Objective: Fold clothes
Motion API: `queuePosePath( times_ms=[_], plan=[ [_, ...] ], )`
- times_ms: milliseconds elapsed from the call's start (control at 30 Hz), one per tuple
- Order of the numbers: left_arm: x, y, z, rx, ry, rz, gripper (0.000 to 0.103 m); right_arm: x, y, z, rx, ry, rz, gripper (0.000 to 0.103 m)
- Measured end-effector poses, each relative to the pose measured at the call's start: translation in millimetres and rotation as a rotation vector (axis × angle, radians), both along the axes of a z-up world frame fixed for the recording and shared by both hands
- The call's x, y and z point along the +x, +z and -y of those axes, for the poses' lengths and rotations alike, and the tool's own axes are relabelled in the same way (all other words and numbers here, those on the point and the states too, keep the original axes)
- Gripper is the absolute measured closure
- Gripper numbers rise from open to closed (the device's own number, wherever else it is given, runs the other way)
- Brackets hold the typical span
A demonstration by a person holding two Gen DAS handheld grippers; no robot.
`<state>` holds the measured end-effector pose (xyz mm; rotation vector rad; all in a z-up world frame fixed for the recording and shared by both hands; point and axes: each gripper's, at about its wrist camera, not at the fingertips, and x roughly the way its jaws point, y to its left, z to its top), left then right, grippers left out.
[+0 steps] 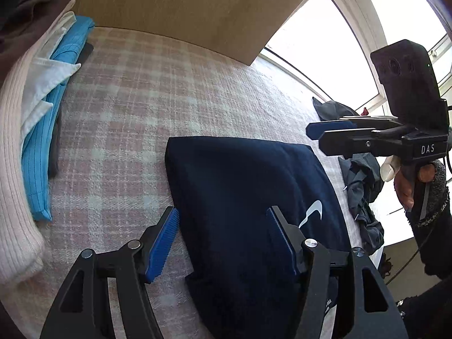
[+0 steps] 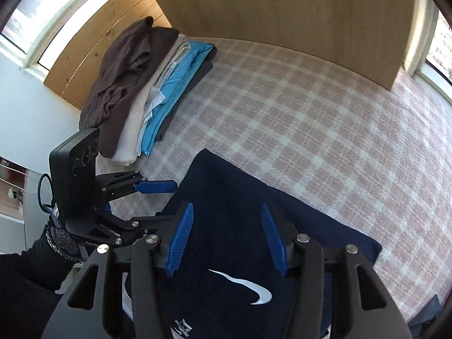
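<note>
On the checked bed cover [image 2: 296, 107], folded navy garment [image 2: 240, 197] w/ white swoosh lies flat; my left tongs [image 1: 223, 240] & right tongs [image 2: 227, 237] hover over it, both spread wide, gripping nothing.

Daylight from blown-out windows [image 1: 333, 56], glare white, no detail through the glass. Bed cover [image 2: 310, 130] evenly lit, shadows soft. Strong fisheye bending and dark corners at edges; focus sharp throughout.
</note>
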<state>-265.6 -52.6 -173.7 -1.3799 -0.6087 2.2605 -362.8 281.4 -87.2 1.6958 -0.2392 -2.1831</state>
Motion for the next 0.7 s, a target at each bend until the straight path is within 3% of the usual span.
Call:
queuePosePath(
  times_ms=[67,233,300,333,367,500,700],
  plan=[
    [5,-1,1,0.043,0.011,-0.023,0.053,-18,-9,25,0.029,0.039,0.051,0.053],
    [13,4,1,0.145,-0.009,-0.092,0.054,-40,-34,61,0.105,0.111,0.152,0.054],
    [11,5,-4,0.164,-0.012,-0.114,0.054,-42,-40,72,0.151,0.143,0.156,0.071],
    [12,6,-3,0.171,-0.01,-0.121,0.054,-41,-43,76,0.186,0.16,0.155,0.09],
    [11,5,-2,0.178,-0.009,-0.122,0.054,-41,-46,80,0.22,0.177,0.153,0.093],
    [10,3,0,0.201,-0.019,-0.123,0.054,-37,-51,94,0.314,0.231,0.148,0.094],
    [8,4,-9,0.216,-0.058,-0.139,0.054,-37,-56,94,0.378,0.253,0.185,0.092]
  ],
)
